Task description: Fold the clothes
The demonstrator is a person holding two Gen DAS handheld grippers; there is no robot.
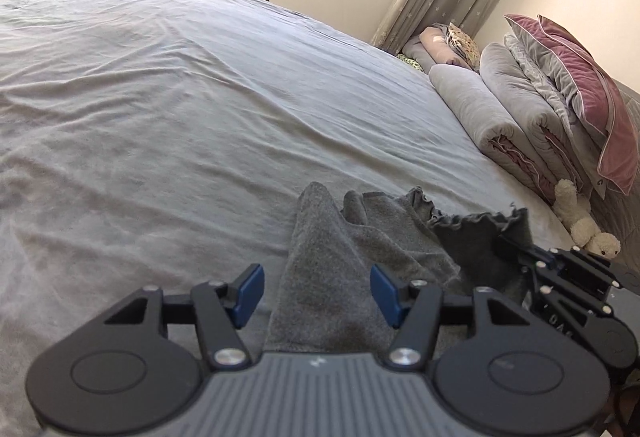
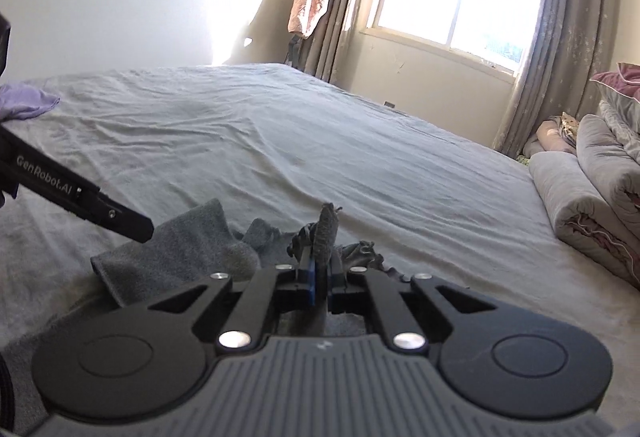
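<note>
L wrist view: the left gripper [image 1: 317, 293] stands wide w/ nothing pinched, its blue pads either side of a soft grey garment [image 1: 340, 261] lying crumpled on the bed sheet [image 1: 160, 97], near the sheet's front edge, while the right gripper [image 1: 520, 257] bites the frilled hem just beside it. R wrist view: the right gripper [image 2: 320, 277] is clamped tight on a ruffled bit of the garment [image 2: 180, 249], fabric poking up betw. the pads, w/ the left gripper [image 2: 136, 227] over the cloth's other side. Looks light, limp and knit, so it'll prob. sag and bunch; best taken at hem or corner edges.
</note>
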